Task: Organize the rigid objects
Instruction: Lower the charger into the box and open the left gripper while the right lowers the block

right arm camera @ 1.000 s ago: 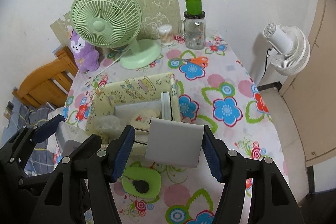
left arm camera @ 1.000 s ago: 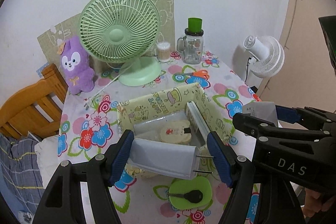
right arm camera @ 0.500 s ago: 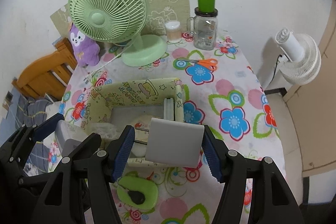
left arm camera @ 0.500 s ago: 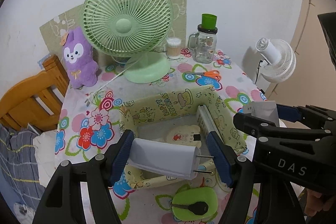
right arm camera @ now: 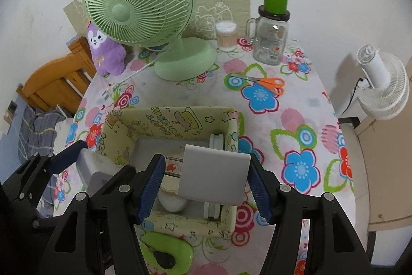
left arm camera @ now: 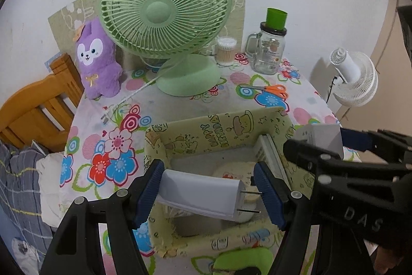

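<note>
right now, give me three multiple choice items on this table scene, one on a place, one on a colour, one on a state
1. Where do the orange-handled scissors lie?
A. on the flowered tablecloth, in front of the clear glass jar
B. inside the yellow cartoon-print fabric box
C. on the wooden chair

2. What colour is the plush toy beside the green desk fan?
A. red
B. purple
C. black

3. What is the right gripper doing?
A. hanging empty
B. clamping a white plug adapter
C. holding the jar

Answers: 1 A, they rest on the cloth beyond the box. 2 B, its body is purple. 3 B, the adapter spans both pads.
</note>
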A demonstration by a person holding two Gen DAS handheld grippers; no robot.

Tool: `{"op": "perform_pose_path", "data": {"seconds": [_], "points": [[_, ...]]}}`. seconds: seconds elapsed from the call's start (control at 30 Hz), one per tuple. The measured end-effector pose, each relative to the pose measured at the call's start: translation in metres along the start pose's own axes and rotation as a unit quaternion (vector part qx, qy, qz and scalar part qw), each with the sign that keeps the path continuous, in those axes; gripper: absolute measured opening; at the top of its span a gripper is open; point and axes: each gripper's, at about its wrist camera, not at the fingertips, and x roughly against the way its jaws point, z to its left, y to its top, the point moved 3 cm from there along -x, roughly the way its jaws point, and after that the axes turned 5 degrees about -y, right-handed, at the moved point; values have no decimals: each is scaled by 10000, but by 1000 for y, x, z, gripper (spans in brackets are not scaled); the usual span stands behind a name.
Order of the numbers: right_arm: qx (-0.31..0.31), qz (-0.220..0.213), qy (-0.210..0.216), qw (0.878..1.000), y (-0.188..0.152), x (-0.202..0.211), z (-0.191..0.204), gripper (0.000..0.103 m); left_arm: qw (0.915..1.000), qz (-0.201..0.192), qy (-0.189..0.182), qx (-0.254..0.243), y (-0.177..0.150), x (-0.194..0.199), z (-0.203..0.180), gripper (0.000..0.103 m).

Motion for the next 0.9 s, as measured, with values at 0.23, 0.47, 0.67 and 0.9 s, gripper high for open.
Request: {"op": "perform_pose_path", "data": {"seconds": [0.23, 0.47, 0.67, 0.9], "points": [[166, 92, 18, 9998, 9, -17, 4, 66, 9996, -44, 269, -70, 7, -14, 5, 74], [234, 123, 62, 9996, 19, -28, 9, 66, 9997, 51, 198, 150, 12, -30, 13, 74], [224, 163, 65, 9996, 24, -36, 10, 66, 9997, 77, 178, 125, 18, -43, 15, 74], [250, 268, 46, 9993, 24, -45, 14, 66, 9995, 243, 110, 175, 17, -59, 17, 74]]}}
